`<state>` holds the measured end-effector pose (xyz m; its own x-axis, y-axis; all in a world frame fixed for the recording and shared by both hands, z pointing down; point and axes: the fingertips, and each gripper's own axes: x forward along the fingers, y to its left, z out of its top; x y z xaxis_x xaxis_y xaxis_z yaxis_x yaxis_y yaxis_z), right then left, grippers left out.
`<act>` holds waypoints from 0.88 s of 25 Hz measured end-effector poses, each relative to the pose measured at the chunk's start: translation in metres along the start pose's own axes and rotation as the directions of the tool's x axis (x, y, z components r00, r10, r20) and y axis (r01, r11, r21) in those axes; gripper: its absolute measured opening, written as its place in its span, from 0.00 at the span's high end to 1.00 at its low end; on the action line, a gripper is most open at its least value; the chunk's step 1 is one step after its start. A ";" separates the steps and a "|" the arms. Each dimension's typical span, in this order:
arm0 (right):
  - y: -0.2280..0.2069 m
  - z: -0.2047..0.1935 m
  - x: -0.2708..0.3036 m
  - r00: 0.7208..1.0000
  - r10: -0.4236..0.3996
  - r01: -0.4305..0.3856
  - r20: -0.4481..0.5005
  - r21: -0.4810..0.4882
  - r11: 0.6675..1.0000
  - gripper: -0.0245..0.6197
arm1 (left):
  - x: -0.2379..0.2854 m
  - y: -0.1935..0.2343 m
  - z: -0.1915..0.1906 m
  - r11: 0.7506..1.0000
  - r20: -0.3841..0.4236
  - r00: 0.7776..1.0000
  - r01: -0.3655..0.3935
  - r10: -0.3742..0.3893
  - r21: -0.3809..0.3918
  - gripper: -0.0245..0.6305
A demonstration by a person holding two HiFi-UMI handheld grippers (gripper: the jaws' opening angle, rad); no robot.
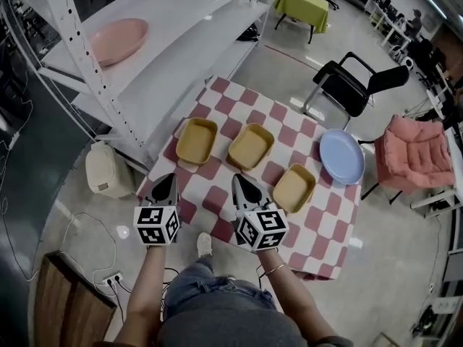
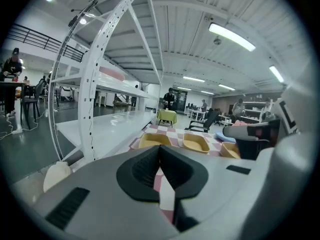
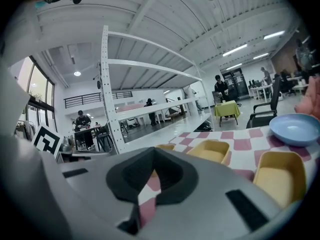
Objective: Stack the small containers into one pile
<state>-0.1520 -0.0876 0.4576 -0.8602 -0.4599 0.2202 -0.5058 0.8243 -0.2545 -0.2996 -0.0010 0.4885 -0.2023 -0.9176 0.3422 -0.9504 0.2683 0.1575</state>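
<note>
Three shallow yellow containers lie apart on the red-and-white checked table (image 1: 217,201): one at the left (image 1: 197,140), one in the middle (image 1: 251,147), one at the right (image 1: 294,188). They also show as the left (image 2: 154,140), middle (image 2: 196,143) and right (image 2: 230,150) containers in the left gripper view. My left gripper (image 1: 168,184) is shut and empty over the table's near left edge, short of the left container. My right gripper (image 1: 243,185) is shut and empty, just before the middle container (image 3: 214,151) and left of the right one (image 3: 277,176). In their own views the left gripper (image 2: 160,149) and right gripper (image 3: 153,151) hold nothing.
A blue plate (image 1: 342,156) lies at the table's far right. A white shelf rack (image 1: 145,63) with a pink dish (image 1: 118,40) stands to the left, a cream appliance (image 1: 103,168) on the floor beside it. A black chair (image 1: 354,85) and a pink cushioned chair (image 1: 412,154) stand beyond.
</note>
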 end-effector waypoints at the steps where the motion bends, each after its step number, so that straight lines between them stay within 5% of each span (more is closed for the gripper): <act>1: 0.001 0.000 0.008 1.000 -0.003 0.003 -0.005 -0.001 1.000 0.95 | 0.006 0.005 0.002 1.000 -0.004 1.000 0.002 -0.002 -0.002 0.94; 8: 0.006 0.001 0.054 0.999 -0.029 0.029 -0.034 -0.020 0.999 0.95 | 0.045 0.031 0.014 0.998 0.002 0.998 0.059 -0.059 -0.008 0.94; 22: -0.004 -0.014 0.109 0.987 -0.108 0.108 -0.118 -0.003 0.994 0.95 | 0.107 0.064 0.002 0.996 -0.116 0.989 0.089 -0.090 -0.013 0.91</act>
<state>-0.2426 -0.1359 0.4960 -0.7870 -0.5041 0.3557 -0.5957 0.7708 -0.2259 -0.3827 -0.0823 0.5329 -0.0870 -0.8976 0.4321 -0.9614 0.1894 0.1998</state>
